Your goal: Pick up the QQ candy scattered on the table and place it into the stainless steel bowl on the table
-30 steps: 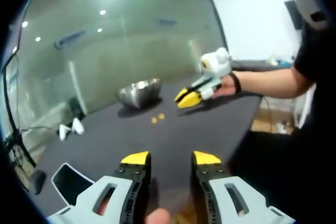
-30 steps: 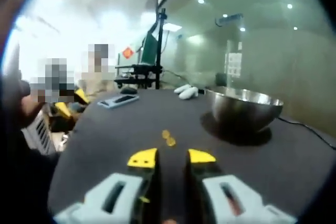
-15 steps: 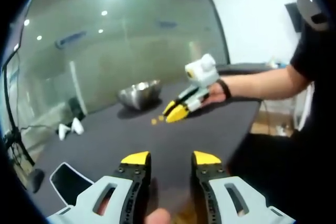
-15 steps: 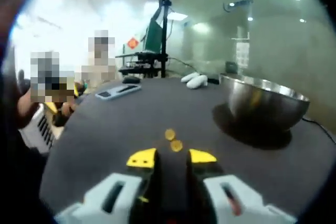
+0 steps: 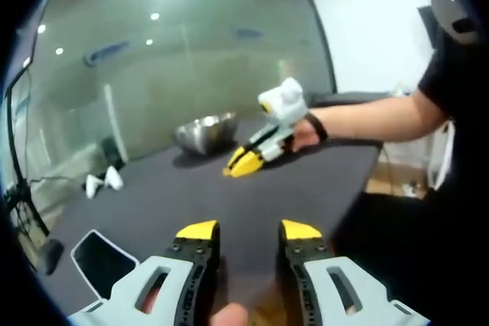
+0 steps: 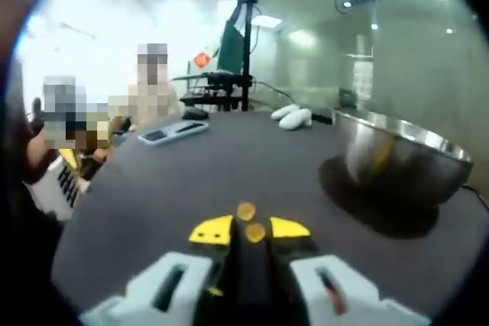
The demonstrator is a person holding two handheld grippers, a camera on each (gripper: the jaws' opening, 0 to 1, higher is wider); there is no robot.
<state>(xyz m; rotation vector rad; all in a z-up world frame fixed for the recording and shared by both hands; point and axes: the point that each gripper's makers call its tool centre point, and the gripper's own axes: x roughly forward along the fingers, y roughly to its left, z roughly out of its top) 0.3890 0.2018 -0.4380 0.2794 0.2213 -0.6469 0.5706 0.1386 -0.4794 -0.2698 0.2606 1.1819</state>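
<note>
Two small orange QQ candies lie on the dark table (image 6: 153, 188). The nearer candy (image 6: 255, 232) sits between the yellow tips of my right gripper (image 6: 250, 228), which is open and low over the table; the farther candy (image 6: 246, 211) is just beyond the tips. The stainless steel bowl (image 6: 405, 166) stands upright to the right of them. In the left gripper view, the right gripper (image 5: 243, 164) is held by a hand and points down at the table in front of the bowl (image 5: 205, 131). My left gripper (image 5: 248, 230) hovers open, back from the table's near edge, with nothing in it.
A phone (image 5: 99, 261) lies near the table's left corner, and a phone (image 6: 172, 132) shows at the far side in the right gripper view. Two white objects (image 6: 294, 117) lie beyond the bowl. A glass wall runs behind the table. People sit at left.
The right gripper has moved forward and down to the candies, so the nearer candy now lies between its tips. The left gripper has stayed put.
</note>
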